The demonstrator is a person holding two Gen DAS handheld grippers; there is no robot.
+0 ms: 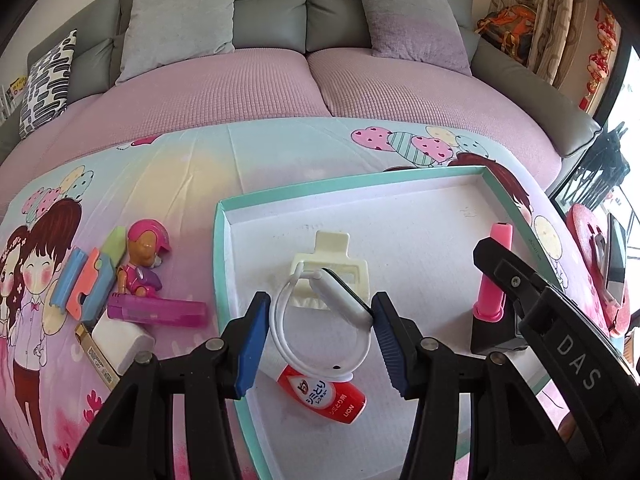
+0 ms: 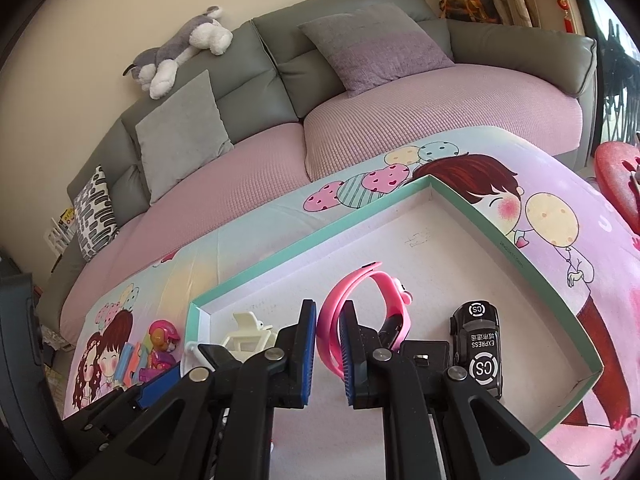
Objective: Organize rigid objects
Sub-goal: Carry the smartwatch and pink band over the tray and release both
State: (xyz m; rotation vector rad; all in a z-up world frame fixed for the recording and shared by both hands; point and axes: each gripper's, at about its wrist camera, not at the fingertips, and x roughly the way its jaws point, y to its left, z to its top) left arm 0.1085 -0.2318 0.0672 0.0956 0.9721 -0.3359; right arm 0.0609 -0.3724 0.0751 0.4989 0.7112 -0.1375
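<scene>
In the left wrist view my left gripper (image 1: 320,340) is shut on a white wristband watch (image 1: 344,292); its looped strap spans the gap between the blue pads. It hangs over the left part of a teal-rimmed white box (image 1: 224,248), above a red-and-white bottle (image 1: 324,396) and a cream plastic hook holder (image 1: 332,260). My right gripper (image 2: 328,340) is shut on the strap of a pink wristband watch (image 2: 372,292), low over the same box (image 2: 480,216). A black toy car (image 2: 476,344) lies just right of it. The pink band (image 1: 494,280) also shows edge-on beside the right gripper's black arm.
Outside the box, on the cartoon-print cloth at the left, lie a pink pup figure (image 1: 144,256), a pink lighter (image 1: 160,312), coloured plastic pieces (image 1: 88,280) and a white block (image 1: 120,340). A grey sofa with a pink cover (image 1: 280,80) stands behind. At the right edge stands a red stool (image 1: 592,264).
</scene>
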